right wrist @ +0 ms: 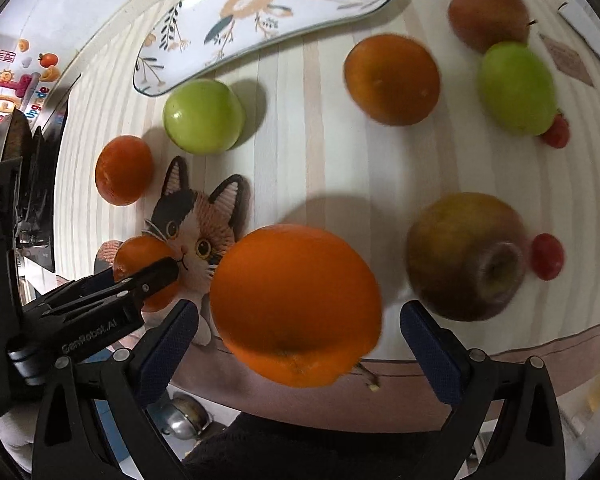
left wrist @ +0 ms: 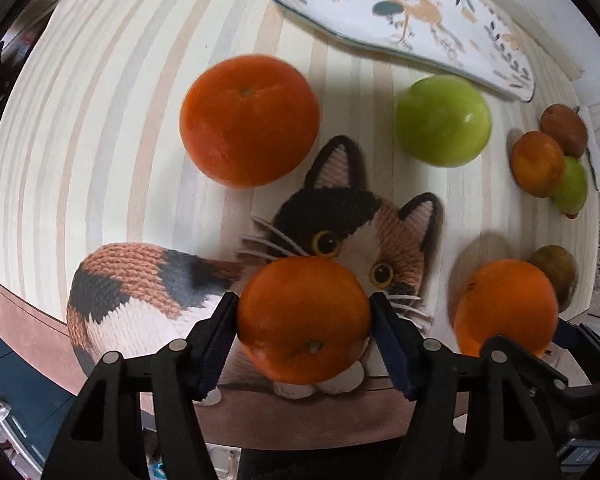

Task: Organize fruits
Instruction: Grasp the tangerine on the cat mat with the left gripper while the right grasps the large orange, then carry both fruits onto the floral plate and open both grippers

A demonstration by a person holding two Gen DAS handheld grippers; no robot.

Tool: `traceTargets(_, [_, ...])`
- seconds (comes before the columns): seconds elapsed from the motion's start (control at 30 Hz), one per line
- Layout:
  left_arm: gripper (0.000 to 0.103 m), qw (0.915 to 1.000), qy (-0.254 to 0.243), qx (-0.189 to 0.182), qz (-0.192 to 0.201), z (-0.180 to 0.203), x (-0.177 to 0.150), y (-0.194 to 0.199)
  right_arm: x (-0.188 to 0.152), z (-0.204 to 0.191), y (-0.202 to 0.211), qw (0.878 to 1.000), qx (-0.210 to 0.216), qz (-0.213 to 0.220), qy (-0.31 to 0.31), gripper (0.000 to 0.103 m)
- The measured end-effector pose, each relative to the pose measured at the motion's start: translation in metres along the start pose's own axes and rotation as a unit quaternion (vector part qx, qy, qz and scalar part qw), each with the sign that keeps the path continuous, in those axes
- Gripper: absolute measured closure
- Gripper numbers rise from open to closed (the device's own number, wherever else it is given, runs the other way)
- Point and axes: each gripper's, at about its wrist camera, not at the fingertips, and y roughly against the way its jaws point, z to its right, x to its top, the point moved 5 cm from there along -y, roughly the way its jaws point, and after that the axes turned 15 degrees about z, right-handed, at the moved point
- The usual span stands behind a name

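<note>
Your left hand-held gripper point(left wrist: 303, 322) clamps a small orange point(left wrist: 303, 320). Your right hand-held gripper point(right wrist: 298, 328) stands wide around a bigger orange point(right wrist: 296, 304), pads clear.

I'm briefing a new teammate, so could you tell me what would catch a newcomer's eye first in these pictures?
Most striking are two oranges, one framed by each gripper: the left gripper has its pads against a small orange, while the right gripper stands open around a bigger orange. Under the small one lies a knitted-look cat picture on the striped tablecloth.
</note>
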Motion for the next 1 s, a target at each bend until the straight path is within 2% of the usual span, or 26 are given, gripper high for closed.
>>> traceTargets(0.07, [0.040, 1.0000, 0.007, 0.004, -0.006, -0.001, -0.003, -0.004, 0.000, -0.001, -0.004, 1.000, -0.010, -0.003, 0.003, 0.013])
traceTargets(0.2, [0.041, 0.9995, 0.028, 0.011, 0.006, -0.002, -0.010, -0.006, 0.004, -0.004, -0.007, 1.000, -0.004, 0.006, 0.007, 0.014])
traceTargets(0.4, [0.041, 0.9991, 0.028, 0.023, 0.019, -0.005, -0.010, -0.008, 0.015, -0.006, -0.005, 1.000, 0.005, 0.015, 0.013, 0.015])
traceTargets(0.5, [0.041, 0.9989, 0.035, 0.017, 0.028, 0.006, -0.005, 0.004, 0.020, -0.009, -0.001, 1.000, 0.015, 0.019, 0.018, 0.015])
traceTargets(0.63, [0.041, 0.9978, 0.040, -0.003, 0.053, 0.012, 0.007, 0.041, 0.036, -0.014, 0.021, 0.998, 0.042, 0.033, 0.016, 0.015])
traceTargets(0.73, [0.041, 0.9951, 0.047, -0.018, 0.085, 0.015, 0.031, 0.080, 0.060, -0.020, 0.047, 0.996, 0.063, 0.056, 0.020, 0.015])
traceTargets(0.83, [0.041, 0.9917, 0.050, -0.032, 0.114, 0.016, 0.076, 0.115, 0.098, -0.026, 0.069, 0.993, 0.073, 0.083, 0.035, 0.015])
traceTargets(0.93, [0.041, 0.9904, 0.049, -0.032, 0.125, 0.014, 0.118, 0.122, 0.137, -0.030, 0.072, 0.991, 0.068, 0.101, 0.052, 0.015])
traceTargets(1.0, [0.041, 0.9908, 0.048, -0.022, 0.125, 0.017, 0.150, 0.106, 0.165, -0.033, 0.062, 0.991, 0.057, 0.105, 0.067, 0.015])
